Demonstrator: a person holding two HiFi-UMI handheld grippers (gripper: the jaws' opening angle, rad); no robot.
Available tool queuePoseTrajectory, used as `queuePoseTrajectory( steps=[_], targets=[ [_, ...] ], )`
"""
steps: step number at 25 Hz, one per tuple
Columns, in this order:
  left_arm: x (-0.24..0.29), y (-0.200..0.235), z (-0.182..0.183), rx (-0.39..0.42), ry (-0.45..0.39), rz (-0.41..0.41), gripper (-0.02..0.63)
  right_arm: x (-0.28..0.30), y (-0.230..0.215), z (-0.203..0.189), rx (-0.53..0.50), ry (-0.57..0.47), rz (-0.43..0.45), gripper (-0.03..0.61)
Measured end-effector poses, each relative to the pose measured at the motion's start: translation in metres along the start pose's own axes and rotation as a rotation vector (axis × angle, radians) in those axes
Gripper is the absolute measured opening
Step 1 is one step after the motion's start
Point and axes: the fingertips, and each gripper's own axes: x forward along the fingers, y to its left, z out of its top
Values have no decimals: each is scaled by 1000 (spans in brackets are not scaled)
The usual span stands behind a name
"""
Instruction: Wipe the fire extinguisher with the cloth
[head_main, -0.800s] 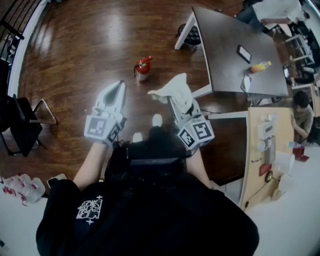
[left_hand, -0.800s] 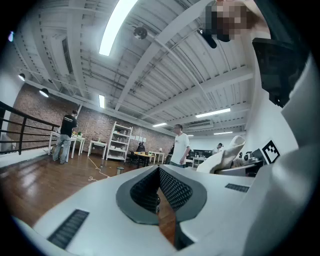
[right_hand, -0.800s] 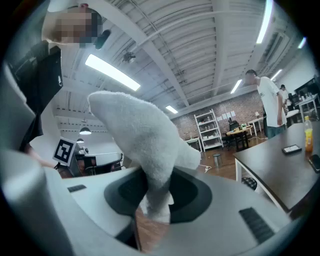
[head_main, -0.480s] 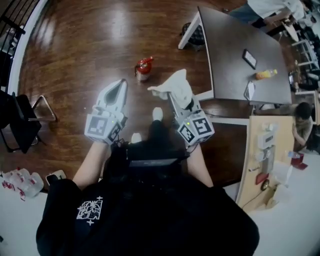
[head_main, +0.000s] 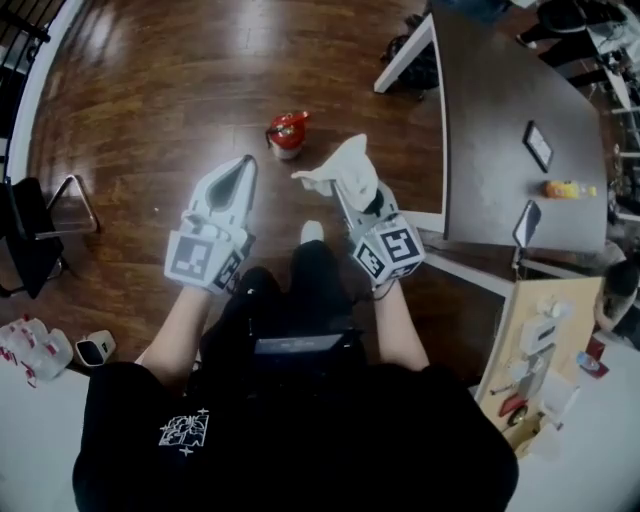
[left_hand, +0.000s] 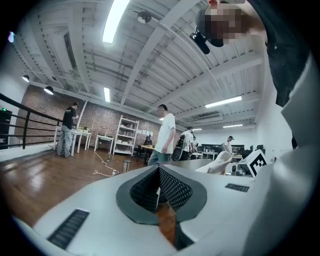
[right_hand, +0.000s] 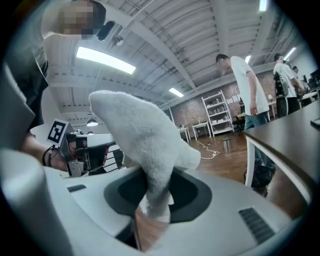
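Cloth (head_main: 347, 166) in right hand-held gripper (head_main: 348, 198); fire extinguisher (head_main: 287, 133) ahead-left.

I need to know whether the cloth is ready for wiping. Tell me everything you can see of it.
The cloth is white and looks like soft, fluffy terry fabric. Its lower end is pinched between the shut jaws of the right claw. The rest stands up and flops over in a bunched, pointed fold. In the head view it is held above the wooden floor, to the right of the red fire extinguisher and apart from it. Nothing else touches it.
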Motion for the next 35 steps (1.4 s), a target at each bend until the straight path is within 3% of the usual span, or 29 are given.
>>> queuePoseTrajectory(
  steps=[9,14,18,24,29,35],
  targets=[
    [58,72,-214,-18,-1,36,3,102,-99,-209,4,65,66,135],
    [82,100,-306,-10,-17,35,3,157,-133,-297,18,87,140,137],
    [95,118,-366,-1,-32,34,2,199,-157,-343,29,99,192,137],
    [97,127,-406,14,-46,17,2,246,-152,-365,-30,170,258,137],
    [85,135,-414,22,-55,18,2,274,-144,-387,-114,258,207,133],
    [70,146,-418,31,-50,28,3,271,-135,-418,-169,271,178,127]
  ],
)
